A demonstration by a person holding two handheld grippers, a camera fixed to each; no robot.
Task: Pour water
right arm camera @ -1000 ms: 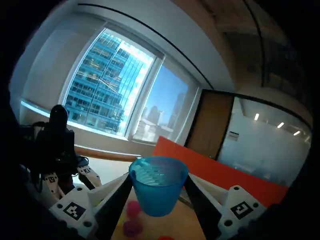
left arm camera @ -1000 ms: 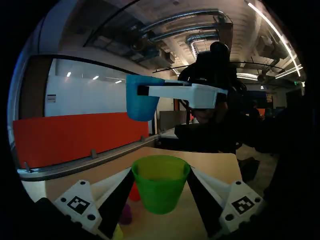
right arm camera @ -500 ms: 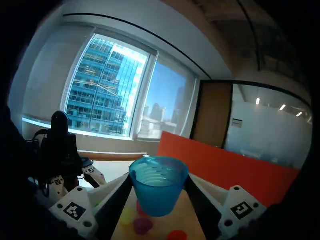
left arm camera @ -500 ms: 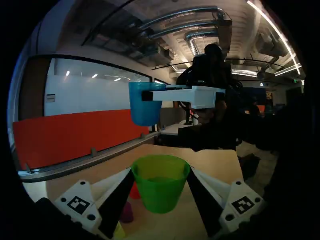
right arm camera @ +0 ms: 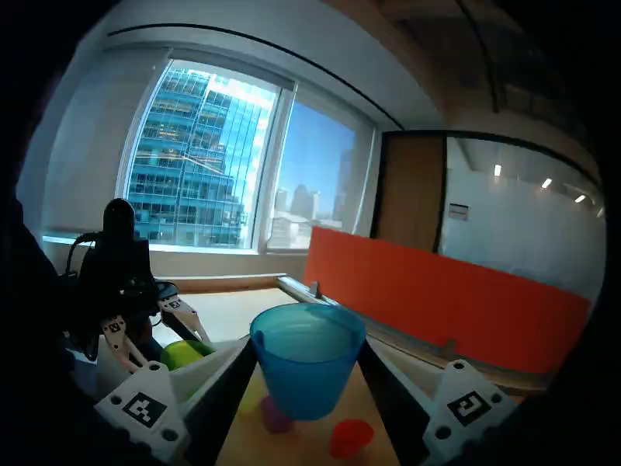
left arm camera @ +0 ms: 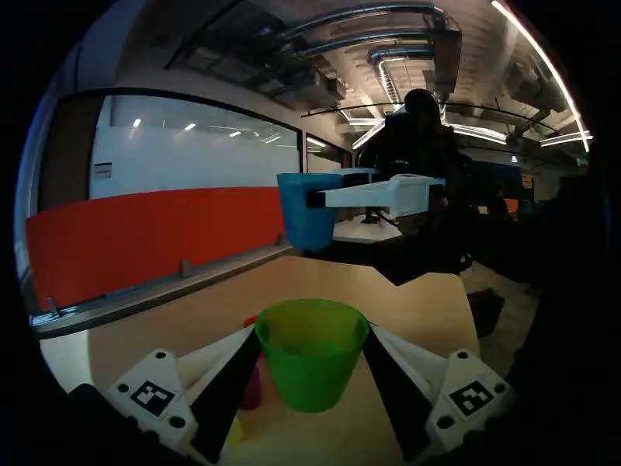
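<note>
The left gripper (left arm camera: 310, 334) clamps a green cup (left arm camera: 310, 377), upright over the table (left arm camera: 411, 299). The right gripper (right arm camera: 307, 342) clamps a translucent blue cup (right arm camera: 307, 384) (upright, rim level), higher up and apart from the green one.

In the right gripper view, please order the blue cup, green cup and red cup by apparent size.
Largest: the blue cup, nearest the camera.
Then the green cup and the red cup, which look alike in size. The green one is partly hidden and farther off, so I leave them unranked.
</note>
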